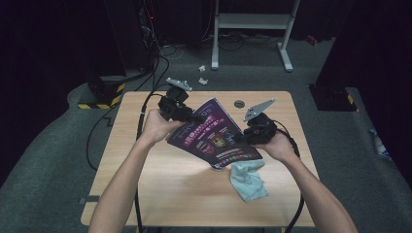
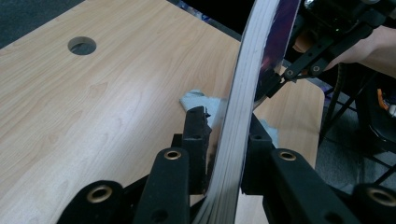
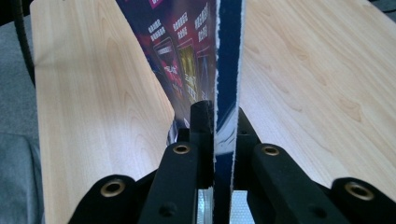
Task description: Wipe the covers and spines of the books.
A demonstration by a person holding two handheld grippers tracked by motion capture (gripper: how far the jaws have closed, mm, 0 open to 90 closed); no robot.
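In the high view, a magazine [image 1: 214, 133] with a dark purple cover is held up off the counter [image 1: 160, 189], tilted, over its middle and somewhat toward the far edge. The left tool [image 1: 197, 118] grips the magazine's far left edge, and the right tool [image 1: 239, 138] grips its right edge, so the magazine spans the gap between them. A pale blue cloth [image 1: 248, 178] lies crumpled on the counter just below the magazine's near corner, toward the right edge. A round hole [image 1: 239, 103] sits near the far edge.

In the left gripper view, the left tool [image 2: 224, 126] is pinching the magazine [image 2: 243, 93] by its thick page edge, which rises between the two jaws. The cloth [image 2: 198, 100] lies on the counter [image 2: 93, 107] beyond, and the right tool [image 2: 275, 86] holds the magazine farther along.

In the right gripper view, the right tool [image 3: 224, 119] is pressed onto the magazine [image 3: 205, 51], pinching a thin section of it seen edge-on, with the printed cover to the left of the jaws and the counter [image 3: 317, 79] beneath.
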